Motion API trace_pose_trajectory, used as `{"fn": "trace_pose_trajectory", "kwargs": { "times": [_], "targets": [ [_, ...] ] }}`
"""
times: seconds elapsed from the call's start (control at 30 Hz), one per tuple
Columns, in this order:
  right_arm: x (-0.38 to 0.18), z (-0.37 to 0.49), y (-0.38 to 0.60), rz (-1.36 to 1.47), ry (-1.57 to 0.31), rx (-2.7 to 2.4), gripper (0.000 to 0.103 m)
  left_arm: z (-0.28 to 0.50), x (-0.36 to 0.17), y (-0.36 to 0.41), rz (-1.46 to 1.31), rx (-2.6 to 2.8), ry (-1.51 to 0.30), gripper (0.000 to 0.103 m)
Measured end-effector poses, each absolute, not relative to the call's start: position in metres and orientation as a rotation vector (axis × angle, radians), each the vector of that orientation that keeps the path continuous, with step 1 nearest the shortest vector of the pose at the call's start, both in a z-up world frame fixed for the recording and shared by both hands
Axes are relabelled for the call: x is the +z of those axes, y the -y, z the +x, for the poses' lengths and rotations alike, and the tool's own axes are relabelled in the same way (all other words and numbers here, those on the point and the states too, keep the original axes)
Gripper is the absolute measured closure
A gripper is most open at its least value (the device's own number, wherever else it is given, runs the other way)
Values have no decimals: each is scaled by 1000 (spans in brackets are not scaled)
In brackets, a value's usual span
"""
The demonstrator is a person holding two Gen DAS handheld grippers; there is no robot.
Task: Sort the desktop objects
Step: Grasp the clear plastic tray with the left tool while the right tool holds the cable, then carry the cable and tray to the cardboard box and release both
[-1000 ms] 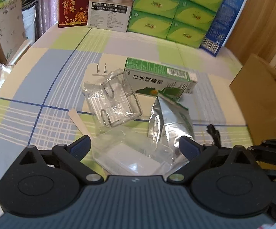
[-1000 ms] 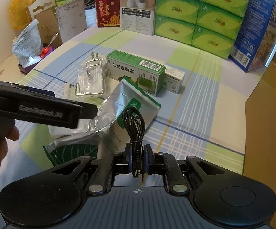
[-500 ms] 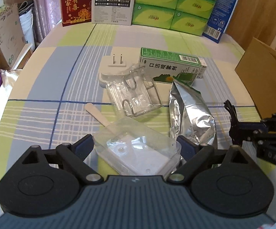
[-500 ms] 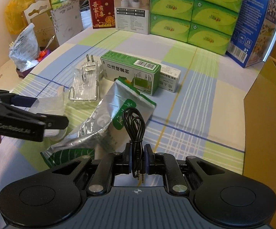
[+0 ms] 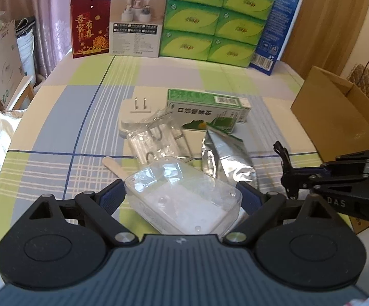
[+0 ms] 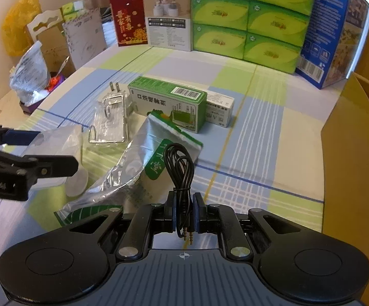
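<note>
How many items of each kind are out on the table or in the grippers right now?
Cardboard boxes: 2, green box, white box
Clear plastic packs: 2, blister pack, hook pack
Foil bag: 1
Plug adapter: 1
Audio cable: 1
Wooden stick: 1
Total: 8

The clear plastic case [image 5: 184, 199] sits between the two fingers of the left gripper [image 5: 183, 196], above the checked tablecloth [image 5: 57, 117]; the flat wooden stick [image 5: 113, 167] lies just behind it; behind the stick lies the clear packet with a wire hook [image 5: 159, 140], partly on the white wall plug [image 5: 133, 117]; right of the plug lies the long green box [image 5: 207, 109], with the small white box [image 6: 220, 112] touching its right end; the shiny silver pouch [image 5: 225, 158] lies in front of the green box; the coiled black cable [image 6: 179, 168] hangs in the right gripper [image 6: 184, 211], above the pouch; the stack of green tissue packs [image 5: 215, 20] stands at the far edge; the open brown cardboard box [image 5: 337, 112] stands at the right.
</note>
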State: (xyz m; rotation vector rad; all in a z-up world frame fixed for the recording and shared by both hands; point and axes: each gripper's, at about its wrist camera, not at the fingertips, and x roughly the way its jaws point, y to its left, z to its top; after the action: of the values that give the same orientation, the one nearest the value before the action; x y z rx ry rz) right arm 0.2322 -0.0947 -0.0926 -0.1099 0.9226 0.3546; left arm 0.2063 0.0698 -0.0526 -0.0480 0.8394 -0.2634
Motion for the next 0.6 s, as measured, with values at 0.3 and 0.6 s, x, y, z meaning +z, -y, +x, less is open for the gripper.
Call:
{"fn": "trace_pose_trajectory", "kwargs": {
  "times": [0.3,0.6],
  "targets": [
    [-80,220,110,-27,-891,319,94,195,-42,-58,-39,-311,-805,12],
    [-77,191,115,-8,-873,290,94,184,-42,-59,-46,-323,-799,12]
  ]
}}
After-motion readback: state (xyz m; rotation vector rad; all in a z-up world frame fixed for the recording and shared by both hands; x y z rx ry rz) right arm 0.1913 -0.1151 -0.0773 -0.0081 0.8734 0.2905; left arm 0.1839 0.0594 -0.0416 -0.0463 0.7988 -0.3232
